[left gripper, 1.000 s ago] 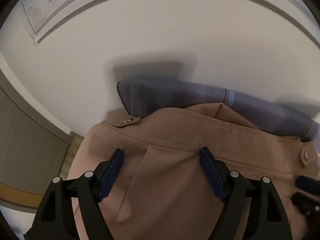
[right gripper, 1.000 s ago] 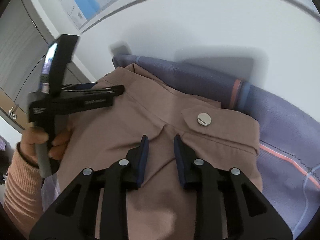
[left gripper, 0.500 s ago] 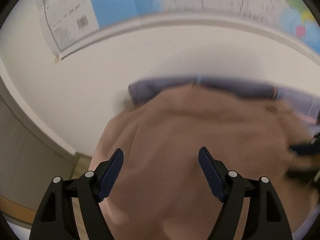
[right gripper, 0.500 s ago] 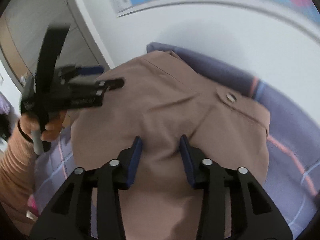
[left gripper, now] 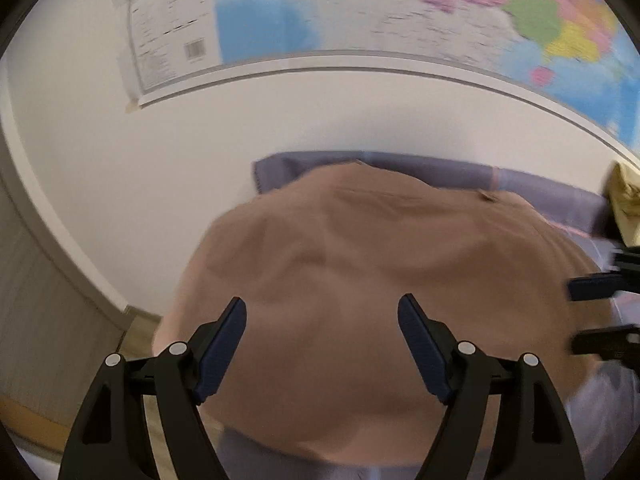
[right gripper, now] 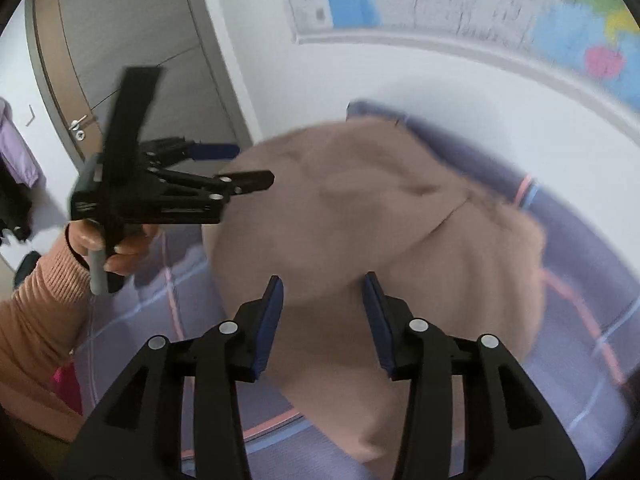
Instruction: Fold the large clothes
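Note:
A tan garment [left gripper: 360,280] lies bunched on a purple checked sheet [right gripper: 580,320], its buttoned flap toward the wall. My left gripper [left gripper: 320,308] hovers over the garment's near part, jaws wide open with no cloth between the pads. It also shows in the right wrist view [right gripper: 254,162], held by a hand in an orange sleeve at the garment's left edge. My right gripper [right gripper: 320,284] hangs above the tan cloth with its jaws opening. The cloth lies under them and the pads do not press it. The right gripper's fingertips [left gripper: 574,318] poke in at the left view's right edge.
A white wall with a coloured map [left gripper: 400,20] rises behind the bed. A grey door with a handle [right gripper: 80,124] stands to the left. Something yellow [left gripper: 624,196] lies at the sheet's far right. Wood floor [left gripper: 136,340] shows past the bed's left edge.
Both grippers have drawn back and tilted up from the garment, so more cloth and the map show. The right jaws have widened and let the tan fold go.

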{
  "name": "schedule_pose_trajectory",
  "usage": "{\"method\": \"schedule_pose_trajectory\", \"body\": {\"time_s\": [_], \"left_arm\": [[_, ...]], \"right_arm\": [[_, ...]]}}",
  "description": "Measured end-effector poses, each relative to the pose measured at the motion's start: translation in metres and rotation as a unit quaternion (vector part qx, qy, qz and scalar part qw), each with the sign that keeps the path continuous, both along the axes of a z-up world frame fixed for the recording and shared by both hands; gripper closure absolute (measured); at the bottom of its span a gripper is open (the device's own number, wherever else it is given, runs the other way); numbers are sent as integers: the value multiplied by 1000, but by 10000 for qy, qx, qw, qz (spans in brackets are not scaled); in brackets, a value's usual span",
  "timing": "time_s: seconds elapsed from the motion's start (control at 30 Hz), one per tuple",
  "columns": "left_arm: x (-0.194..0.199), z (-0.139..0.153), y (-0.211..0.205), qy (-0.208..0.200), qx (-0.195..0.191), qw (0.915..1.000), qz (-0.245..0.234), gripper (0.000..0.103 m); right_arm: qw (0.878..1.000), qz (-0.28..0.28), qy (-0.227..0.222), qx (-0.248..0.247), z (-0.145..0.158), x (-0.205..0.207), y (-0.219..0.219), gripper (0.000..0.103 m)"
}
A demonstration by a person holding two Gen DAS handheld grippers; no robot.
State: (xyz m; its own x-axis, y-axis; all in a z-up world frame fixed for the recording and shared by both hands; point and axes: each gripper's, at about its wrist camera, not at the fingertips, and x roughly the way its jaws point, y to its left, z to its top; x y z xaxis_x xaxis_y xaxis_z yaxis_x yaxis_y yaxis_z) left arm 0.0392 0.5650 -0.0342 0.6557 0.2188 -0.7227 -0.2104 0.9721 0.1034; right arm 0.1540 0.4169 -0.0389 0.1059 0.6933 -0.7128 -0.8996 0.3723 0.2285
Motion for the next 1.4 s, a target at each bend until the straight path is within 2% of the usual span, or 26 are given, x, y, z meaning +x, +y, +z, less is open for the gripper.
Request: {"method": "schedule_pose_trajectory", "body": {"time_s": [0.03, 0.07, 0.13, 0.17, 0.23, 0.33, 0.4, 0.5, 0.6, 0.67, 0.83, 0.87, 0.93, 1.0, 1.07, 1.17, 1.23, 1.3, 1.4], "left_arm": [[-7, -2, -7, 58, -6, 10000, -57, 27], [-11, -3, -11, 132, -25, 9999, -30, 27], [-14, -15, -11, 311, -142, 9994, -32, 27], [-15, -21, -10, 349, -163, 9993, -7, 26], [-18, -23, -9, 326, -175, 9993, 30, 25], [-17, -22, -7, 357, -183, 9991, 101, 25], [-22, -17, -8, 317, -147, 9993, 129, 25], [-30, -8, -4, 177, -246, 9994, 140, 26], [-43, 2, -11, 31, -344, 9994, -18, 26], [-46, 6, -21, -10, -271, 9995, -172, 26], [-36, -9, -36, 274, -154, 9991, -296, 26], [-35, -12, -36, 316, -215, 9989, -282, 26], [-35, -13, -32, 330, -343, 9986, -215, 26], [-38, -7, -31, 224, -272, 9993, -131, 26], [-42, 1, -24, 42, -336, 9994, -20, 25], [-41, 4, -4, -45, -412, 9986, 337, 24], [-37, 3, 12, -66, -415, 9973, 608, 24], [-33, -3, 22, 30, -340, 9965, 757, 24], [-31, -14, 34, 178, -463, 9948, 886, 24]], "right_arm": [[9999, -14, -63, -160, -10, 1, 2, 64], [9996, -27, -129, -258, -17, 2, 3, 70], [9997, -142, 144, -129, -29, 10, -9, 72], [9995, -162, 262, -21, -30, 13, -14, 76], [9997, -219, 93, -54, -29, 13, -25, 83], [9996, -254, 46, -97, -26, 12, -37, 83], [9991, -350, 30, -225, -22, 11, -44, 82], [9985, -443, 257, -167, -9, 7, -50, 69], [9995, -213, 153, 184, 9, -12, -49, 67], [9998, -21, -141, 110, 12, -25, -35, 62], [9992, 75, -102, -381, -22, -25, -16, 65], [9995, 89, 1, -313, -26, -22, -20, 65], [9995, 71, 261, -191, -22, -17, -28, 66], [9996, -84, 267, -24, -8, -12, -39, 65], [9992, -261, 203, 204, 6, -2, -47, 59], [9967, -702, 255, 311, 17, 21, -56, 58], [9938, -1057, 238, 263, 14, 39, -55, 59], [9927, -1161, 316, 97, 5, 53, -50, 63], [9908, -1273, 427, -156, -14, 65, -48, 56]]}}
